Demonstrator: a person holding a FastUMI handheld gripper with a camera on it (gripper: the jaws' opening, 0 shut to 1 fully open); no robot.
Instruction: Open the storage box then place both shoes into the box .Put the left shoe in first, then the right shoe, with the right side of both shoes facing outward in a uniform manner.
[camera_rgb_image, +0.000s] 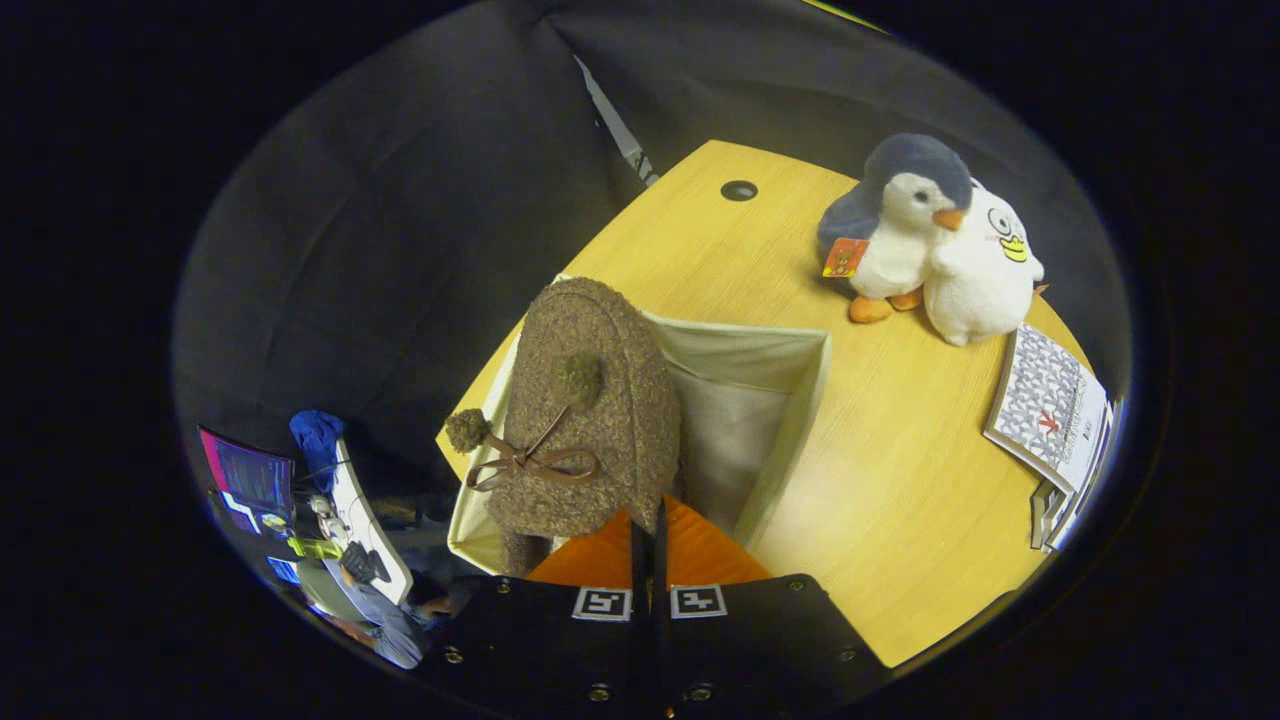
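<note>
A brown fuzzy shoe (590, 420) with a leather bow and two pompoms hangs just ahead of my fingers. My gripper (648, 545) is shut on the shoe's near edge, the two fingers almost touching. The shoe sits over the left part of the open cream fabric storage box (795, 400) and hides that side of it. The part of the box's inside to the right of the shoe shows bare fabric. The box stands on a wooden table (900, 500), near its left edge.
Beyond the box to the right stand a penguin plush (905, 225) and a white duck plush (985, 275). A patterned booklet (1050, 410) lies at the table's right edge. A cable hole (739, 190) is at the far side. A person (370, 600) sits at a desk below left.
</note>
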